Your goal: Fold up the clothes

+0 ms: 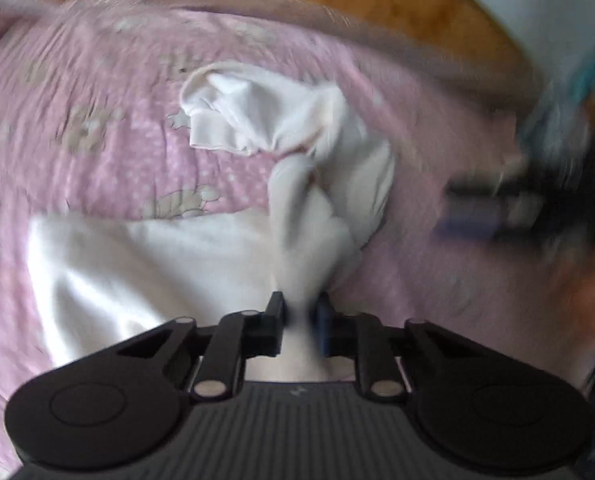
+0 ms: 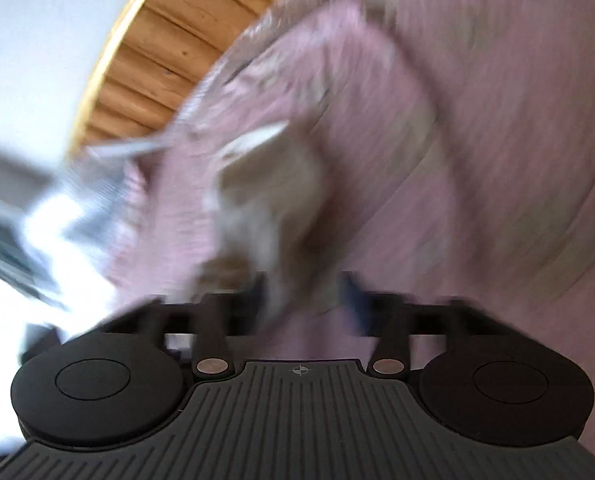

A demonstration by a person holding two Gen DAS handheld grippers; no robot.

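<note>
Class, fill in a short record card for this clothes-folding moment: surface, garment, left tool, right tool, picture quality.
surface: pink patterned bedsheet, wooden floor beyond it
garment: white garment, crumpled, partly lifted off the sheet
left tool: left tool shut on a bunched strand of the white garment
right tool: right tool fingers apart, with pale cloth between them; grip unclear
picture quality: right wrist view heavily motion-blurred; left wrist view mildly blurred

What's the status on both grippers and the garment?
Left gripper shut on white garment, bunched over pink bedsheet. Right gripper open, heavily blurred, cloth near its fingers. Nothing in the way.
</note>
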